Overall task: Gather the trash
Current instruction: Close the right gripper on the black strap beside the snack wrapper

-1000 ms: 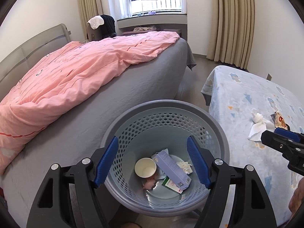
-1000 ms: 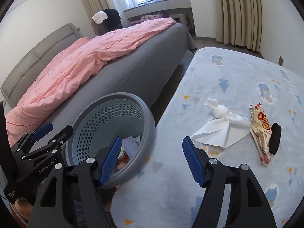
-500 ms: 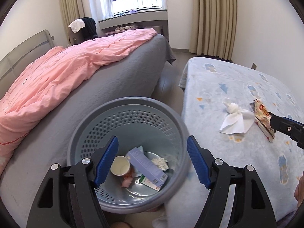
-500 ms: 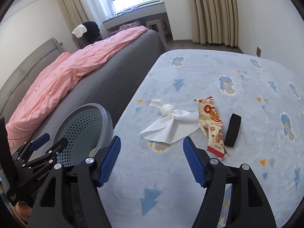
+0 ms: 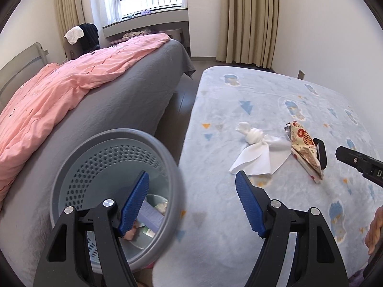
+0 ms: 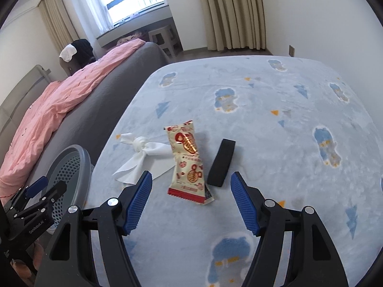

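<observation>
Snack wrapper (image 6: 188, 160) is framed between the wide-spread, empty jaws of the right gripper (image 6: 190, 202).

The wrapper is seen lying flat on the blue patterned blanket (image 6: 275, 124), its edge touching the knotted white tissue (image 6: 143, 155), with a black band (image 6: 221, 162) just beside it. The left gripper (image 5: 191, 203) is likewise held wide open and empty, above the grey perforated bin (image 5: 115, 141), in which earlier trash is seen.
</observation>
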A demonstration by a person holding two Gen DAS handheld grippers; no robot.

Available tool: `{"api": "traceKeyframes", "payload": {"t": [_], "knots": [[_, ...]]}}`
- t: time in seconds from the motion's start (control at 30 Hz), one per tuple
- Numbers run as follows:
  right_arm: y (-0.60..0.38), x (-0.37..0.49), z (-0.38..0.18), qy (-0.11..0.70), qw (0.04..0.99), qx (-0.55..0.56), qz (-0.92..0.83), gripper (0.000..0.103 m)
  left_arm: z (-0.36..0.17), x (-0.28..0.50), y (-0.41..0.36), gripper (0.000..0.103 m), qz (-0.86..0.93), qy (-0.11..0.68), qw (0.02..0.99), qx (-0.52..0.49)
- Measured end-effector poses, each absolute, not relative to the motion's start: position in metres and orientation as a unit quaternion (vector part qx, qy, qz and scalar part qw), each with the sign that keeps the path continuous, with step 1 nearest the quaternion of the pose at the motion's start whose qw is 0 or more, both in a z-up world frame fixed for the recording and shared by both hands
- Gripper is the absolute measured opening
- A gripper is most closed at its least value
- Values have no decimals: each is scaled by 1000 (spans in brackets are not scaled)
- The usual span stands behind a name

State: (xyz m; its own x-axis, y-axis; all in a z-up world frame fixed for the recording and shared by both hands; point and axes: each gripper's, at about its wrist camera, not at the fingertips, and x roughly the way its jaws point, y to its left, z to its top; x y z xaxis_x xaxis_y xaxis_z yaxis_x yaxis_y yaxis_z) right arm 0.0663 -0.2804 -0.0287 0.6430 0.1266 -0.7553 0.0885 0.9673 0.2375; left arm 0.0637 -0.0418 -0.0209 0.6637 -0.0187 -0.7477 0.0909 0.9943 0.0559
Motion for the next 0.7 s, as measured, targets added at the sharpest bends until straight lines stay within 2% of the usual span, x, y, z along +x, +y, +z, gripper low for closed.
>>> {"api": "traceKeyframes", "payload": {"t": [0.43,0.7], "knots": [[-311,109,-76,471,872,129,-30,66,-35,96,-66,71,-36,422,904,52],[-305,129,-97,494,862,104,-50,49,-47,110,-78,71,-42,433,899,58]]}}
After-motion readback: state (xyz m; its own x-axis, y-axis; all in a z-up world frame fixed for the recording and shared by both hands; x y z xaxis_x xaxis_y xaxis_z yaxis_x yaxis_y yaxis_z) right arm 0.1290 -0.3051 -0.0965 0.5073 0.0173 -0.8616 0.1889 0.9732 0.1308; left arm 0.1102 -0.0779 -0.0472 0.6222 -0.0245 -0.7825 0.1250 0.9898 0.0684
